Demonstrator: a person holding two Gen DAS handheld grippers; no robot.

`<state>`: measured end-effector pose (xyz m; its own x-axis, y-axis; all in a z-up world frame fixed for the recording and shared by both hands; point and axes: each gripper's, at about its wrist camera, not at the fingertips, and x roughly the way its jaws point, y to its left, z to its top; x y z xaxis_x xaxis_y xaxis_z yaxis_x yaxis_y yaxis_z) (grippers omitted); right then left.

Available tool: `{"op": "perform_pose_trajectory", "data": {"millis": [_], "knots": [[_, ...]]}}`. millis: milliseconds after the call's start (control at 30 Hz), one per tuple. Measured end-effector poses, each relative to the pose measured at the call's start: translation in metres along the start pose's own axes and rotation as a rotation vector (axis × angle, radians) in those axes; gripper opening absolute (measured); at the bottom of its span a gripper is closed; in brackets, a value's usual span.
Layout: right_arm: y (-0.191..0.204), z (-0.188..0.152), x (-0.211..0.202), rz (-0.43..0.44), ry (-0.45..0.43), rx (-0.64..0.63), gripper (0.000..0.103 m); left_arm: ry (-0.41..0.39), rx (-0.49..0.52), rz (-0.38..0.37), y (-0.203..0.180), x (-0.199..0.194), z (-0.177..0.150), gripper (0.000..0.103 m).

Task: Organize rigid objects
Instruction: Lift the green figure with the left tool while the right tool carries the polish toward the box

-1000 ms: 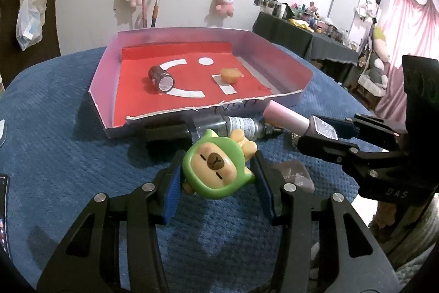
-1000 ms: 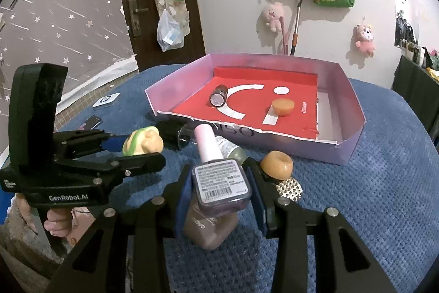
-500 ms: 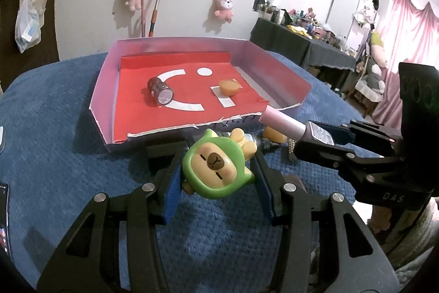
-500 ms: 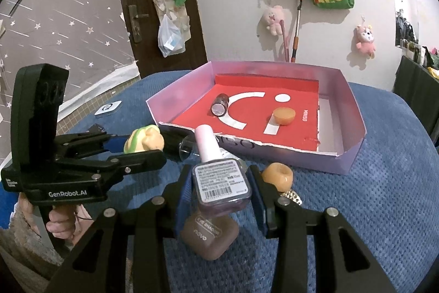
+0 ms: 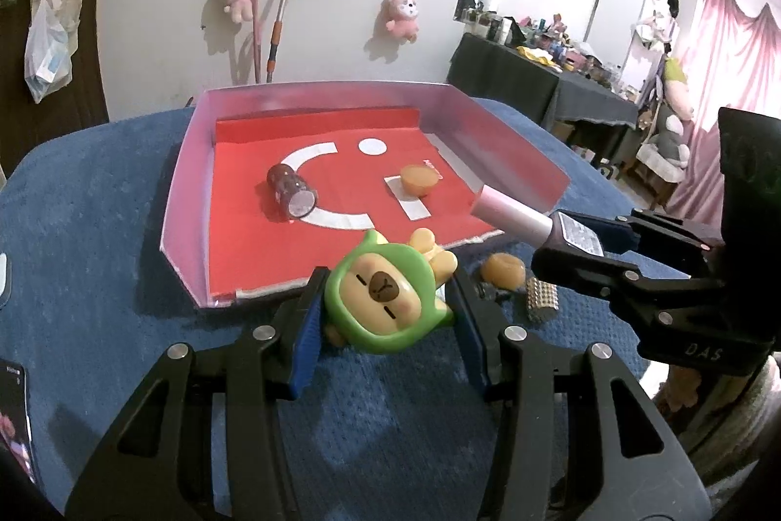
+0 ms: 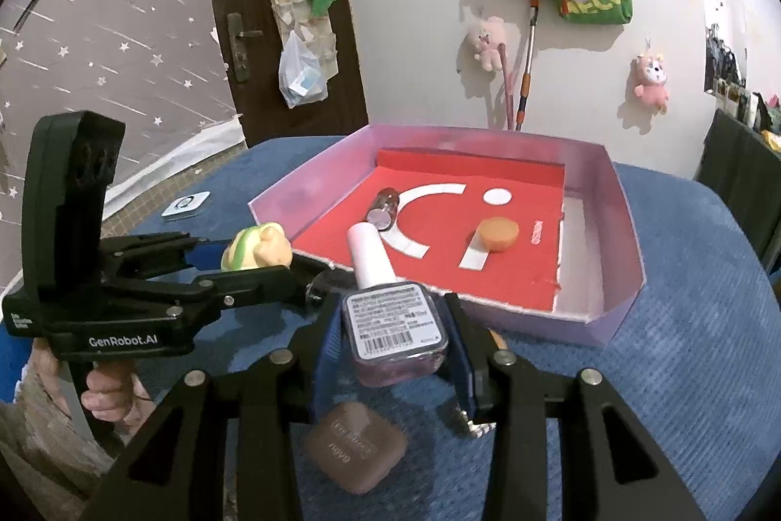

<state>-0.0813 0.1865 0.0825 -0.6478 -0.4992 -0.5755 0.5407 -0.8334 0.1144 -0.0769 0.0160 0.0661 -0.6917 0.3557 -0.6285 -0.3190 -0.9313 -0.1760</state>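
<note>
1. Carrying both items toward the tray [image 5: 190, 159]: left claw [image 5: 385, 306] pinches the green toy [image 5: 380, 291], right claw [image 6: 390, 325] pinches the polish bottle [image 6: 390, 316], both near the tray's front edge.
2. I clear the wall, then lower onto bare red floor.

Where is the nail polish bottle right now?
In the right wrist view, the nail polish bottle is clamped in the right claw, above the blue cloth, just short of the pink tray's near wall.
</note>
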Motion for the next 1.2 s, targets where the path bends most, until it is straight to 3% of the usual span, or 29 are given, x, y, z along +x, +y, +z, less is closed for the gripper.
{"op": "perform_pose_trajectory", "data": {"millis": [300, 667, 1200], "knots": [[-0.017, 0.019, 0.016, -0.018, 0.028, -0.004, 0.042, 0.043, -0.012, 0.020, 0.010, 0.021, 0.020, 0.045], [-0.043, 0.037, 0.056, -0.002, 0.132, 0.053, 0.042, 0.132, -0.067, 0.025, 0.029, 0.053, 0.032, 0.045], [-0.062, 0.034, 0.107, -0.015, 0.284, 0.097, 0.042, 0.244, -0.122, 0.054, 0.050, 0.097, 0.033, 0.045]]}}
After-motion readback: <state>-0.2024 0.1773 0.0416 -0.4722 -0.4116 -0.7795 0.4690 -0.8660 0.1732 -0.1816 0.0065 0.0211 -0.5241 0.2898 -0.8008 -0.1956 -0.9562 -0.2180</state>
